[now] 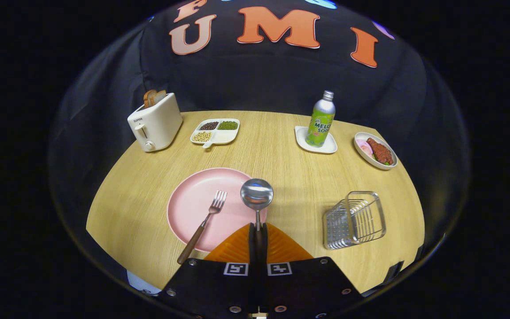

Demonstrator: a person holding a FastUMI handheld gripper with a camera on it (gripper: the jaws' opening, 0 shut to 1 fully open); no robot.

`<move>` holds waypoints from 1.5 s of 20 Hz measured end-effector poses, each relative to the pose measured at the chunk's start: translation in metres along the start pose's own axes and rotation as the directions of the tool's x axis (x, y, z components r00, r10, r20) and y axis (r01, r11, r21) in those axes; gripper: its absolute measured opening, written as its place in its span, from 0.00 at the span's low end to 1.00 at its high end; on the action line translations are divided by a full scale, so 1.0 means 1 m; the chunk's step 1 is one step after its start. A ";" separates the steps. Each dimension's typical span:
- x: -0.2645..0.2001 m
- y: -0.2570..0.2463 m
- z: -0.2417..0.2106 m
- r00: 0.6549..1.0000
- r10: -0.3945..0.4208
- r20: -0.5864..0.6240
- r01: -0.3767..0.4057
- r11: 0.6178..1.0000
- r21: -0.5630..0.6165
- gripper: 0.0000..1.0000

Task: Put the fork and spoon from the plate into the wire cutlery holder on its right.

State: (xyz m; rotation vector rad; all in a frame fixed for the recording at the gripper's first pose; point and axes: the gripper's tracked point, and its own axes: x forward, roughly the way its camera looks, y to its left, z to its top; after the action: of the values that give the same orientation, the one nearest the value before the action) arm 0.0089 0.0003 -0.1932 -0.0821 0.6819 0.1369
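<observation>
The gripper point(257, 230) is clenched on the thin handle of a stiff, slick metal spoon point(256, 194), bowl raised over the pink plate point(193, 208), wire cutlery holder point(356, 218) well right.

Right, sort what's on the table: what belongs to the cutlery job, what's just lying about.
For the job:
spoon, its handle clamped in the shut jaws of the gripper
fork, lying on the pink plate
wire cutlery holder

Lying about:
toaster
divided dish of beans
soda bottle on its coaster
bowl of food
</observation>
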 end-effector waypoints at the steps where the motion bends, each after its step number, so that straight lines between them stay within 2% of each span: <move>1: -0.007 -0.011 0.003 1.000 -0.004 -0.005 0.004 1.000 -0.004 0.02; 9: -0.049 -0.103 0.006 0.994 -0.034 -0.109 0.035 0.999 0.007 0.01; 13: -0.050 -0.133 -0.006 0.978 -0.046 -0.203 0.043 0.999 -0.017 0.02; 19: -0.037 -0.142 -0.024 0.917 -0.011 -0.398 -0.034 0.994 -0.106 0.02; 21: -0.030 -0.141 -0.026 0.896 0.002 -0.445 -0.050 0.994 -0.096 0.02; 30: -0.001 -0.152 -0.038 0.810 -0.031 -0.585 -0.053 0.991 -0.127 0.03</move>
State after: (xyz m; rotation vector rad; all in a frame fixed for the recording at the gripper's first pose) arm 0.0080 -0.1545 -0.2170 -0.2619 1.2982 0.1716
